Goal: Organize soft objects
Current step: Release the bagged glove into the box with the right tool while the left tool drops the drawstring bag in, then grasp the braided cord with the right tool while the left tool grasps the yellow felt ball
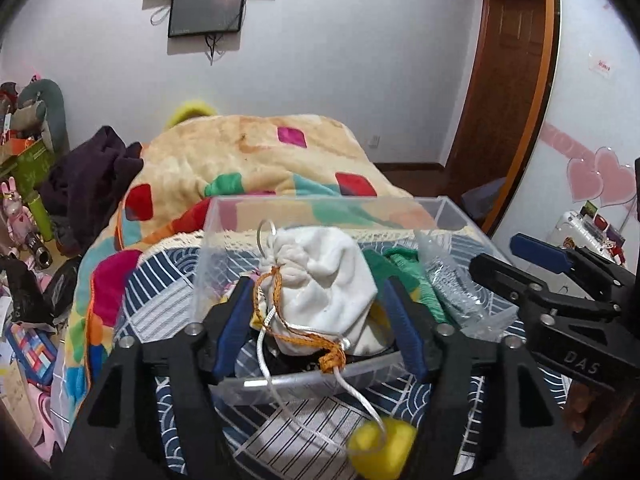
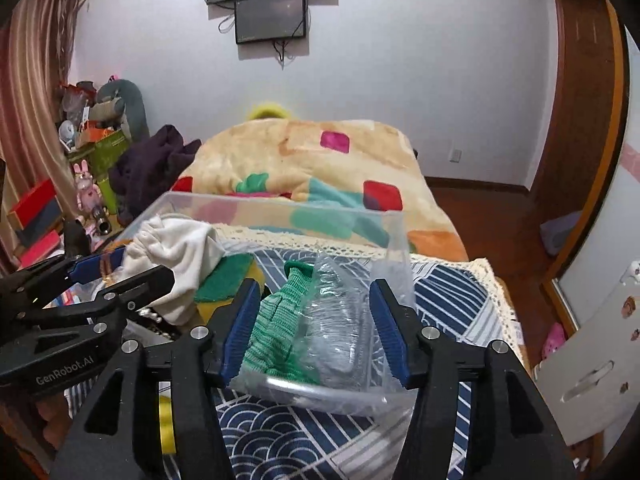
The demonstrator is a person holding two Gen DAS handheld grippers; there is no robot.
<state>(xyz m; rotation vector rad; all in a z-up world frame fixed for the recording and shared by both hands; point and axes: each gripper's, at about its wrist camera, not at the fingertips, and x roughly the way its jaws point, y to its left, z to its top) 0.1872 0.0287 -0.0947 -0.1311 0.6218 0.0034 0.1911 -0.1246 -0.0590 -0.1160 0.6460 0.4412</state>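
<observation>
The left gripper [image 1: 320, 300] is standing spread, its blue fingers [image 1: 236, 320] flanking a white drawstring pouch [image 1: 324, 276] without clearly pinching it. The pouch is sitting inside a clear plastic box [image 1: 452, 208] directly ahead, its cord trailing back to a yellow block [image 1: 380, 450] beneath the gripper. The right gripper [image 2: 316, 320] is also gaping wide around a green knitted item in a clear bag [image 2: 316, 328] in the box. Beyond both, a colourful blanket [image 1: 240, 160] is covering the bed.

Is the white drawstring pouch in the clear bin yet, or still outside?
In. The white pouch sits inside the clear bin, between the left gripper fingers; only its cords trail over the front rim.
</observation>
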